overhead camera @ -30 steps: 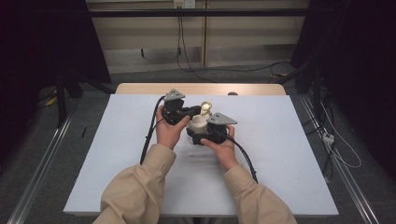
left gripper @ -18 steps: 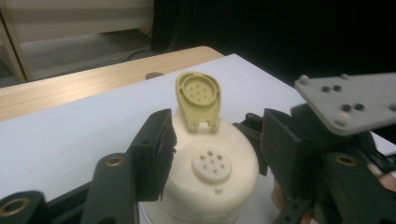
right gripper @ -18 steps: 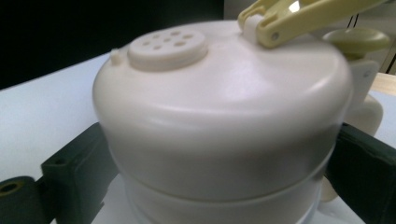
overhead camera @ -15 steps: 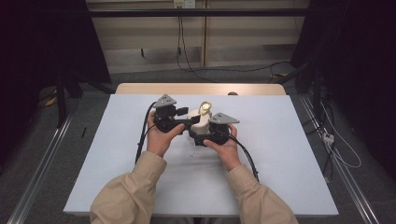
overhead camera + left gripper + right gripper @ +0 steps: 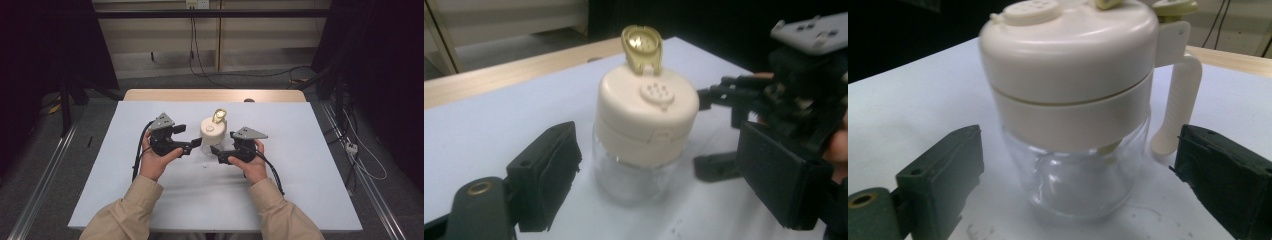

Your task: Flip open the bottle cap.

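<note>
At the near edge of the high view, two forearms in beige sleeves [image 5: 135, 210] are coming in over the white table [image 5: 300, 200]. Each hand is holding a black gripper with a grey plate on top and a black cable trailing back toward the person.

The left hand [image 5: 154, 162] is gripping the left gripper [image 5: 196, 144], which is pointing to the right toward the middle of the table. Its jaws are standing apart and are holding nothing. In the left gripper view the clear glass jar [image 5: 634, 172] is sitting between and a little beyond the two black pads, and there is a gap on each side, so the pads are not touching it.

The right hand [image 5: 250, 162] is gripping the right gripper [image 5: 218, 152], which is pointing to the left toward the same jar. Its jaws are also standing apart, with nothing between the pads that they press on. In the right gripper view the jar is standing between the two pads, with free space on both sides, and its cream handle [image 5: 1175, 105] is hanging down just beside the right pad.

The jar is standing upright on the table between the two grippers, slightly farther than them. It is wearing a cream lid [image 5: 212, 131] with small shaker holes on top. A gold flip cap [image 5: 219, 116] is standing open at the far edge of the lid.

Farther away, a strip of bare wooden tabletop [image 5: 175, 95] is showing behind the white surface, and black cables [image 5: 200, 55] are hanging down the far wall.
</note>
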A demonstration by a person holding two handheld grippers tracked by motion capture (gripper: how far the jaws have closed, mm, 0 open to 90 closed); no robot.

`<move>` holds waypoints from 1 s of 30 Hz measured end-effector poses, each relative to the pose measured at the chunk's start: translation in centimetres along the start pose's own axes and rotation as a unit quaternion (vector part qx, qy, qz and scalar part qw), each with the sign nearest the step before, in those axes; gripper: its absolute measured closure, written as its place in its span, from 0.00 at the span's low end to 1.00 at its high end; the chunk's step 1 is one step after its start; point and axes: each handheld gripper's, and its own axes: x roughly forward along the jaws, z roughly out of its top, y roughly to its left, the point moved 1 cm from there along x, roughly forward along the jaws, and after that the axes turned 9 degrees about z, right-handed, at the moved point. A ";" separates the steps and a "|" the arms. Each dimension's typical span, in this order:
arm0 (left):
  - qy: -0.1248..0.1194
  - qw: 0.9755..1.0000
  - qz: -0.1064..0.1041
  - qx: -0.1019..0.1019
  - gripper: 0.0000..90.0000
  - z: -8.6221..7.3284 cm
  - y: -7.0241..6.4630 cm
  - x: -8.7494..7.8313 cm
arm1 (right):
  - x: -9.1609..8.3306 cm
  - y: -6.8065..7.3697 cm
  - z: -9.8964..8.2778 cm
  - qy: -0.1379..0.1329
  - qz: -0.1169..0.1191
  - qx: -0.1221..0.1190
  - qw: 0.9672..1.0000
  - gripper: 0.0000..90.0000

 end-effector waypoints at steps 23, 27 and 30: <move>0.007 1.000 0.007 -0.013 0.13 -4.3 2.3 -2.9 | -7.1 0.7 -1.6 -0.014 0.002 -0.002 1.000 0.07; 0.011 1.000 0.012 -0.010 0.12 -4.7 2.4 -3.3 | -8.3 0.6 -1.9 -0.015 -0.004 -0.006 1.000 0.08; 0.009 1.000 0.012 -0.019 0.12 -5.1 2.6 -3.5 | -8.9 0.5 -2.2 -0.017 -0.011 -0.010 1.000 0.08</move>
